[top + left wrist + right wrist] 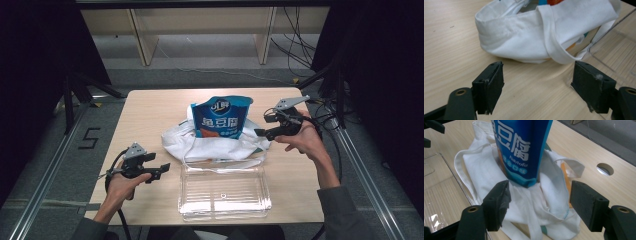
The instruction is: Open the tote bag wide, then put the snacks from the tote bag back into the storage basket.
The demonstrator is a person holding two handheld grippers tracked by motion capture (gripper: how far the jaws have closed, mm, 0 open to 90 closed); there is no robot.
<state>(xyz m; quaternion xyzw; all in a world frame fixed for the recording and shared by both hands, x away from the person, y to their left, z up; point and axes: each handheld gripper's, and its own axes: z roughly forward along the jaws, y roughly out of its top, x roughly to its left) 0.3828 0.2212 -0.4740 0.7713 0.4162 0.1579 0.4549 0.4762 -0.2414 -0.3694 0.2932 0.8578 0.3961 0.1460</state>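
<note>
Blue snack pouch (220,118) stood upright in white cloth bag (210,142), at 9 o'clock of right tool (263,126), nearer; both tools' jaws apart, left tool (162,170) empty.

High view: overhead, facing forward and down on whole table (150,107). Both gripper views: low, close, looking along their jaws from opposite sides, sharing the white cloth bag (524,37) (544,195).
</note>
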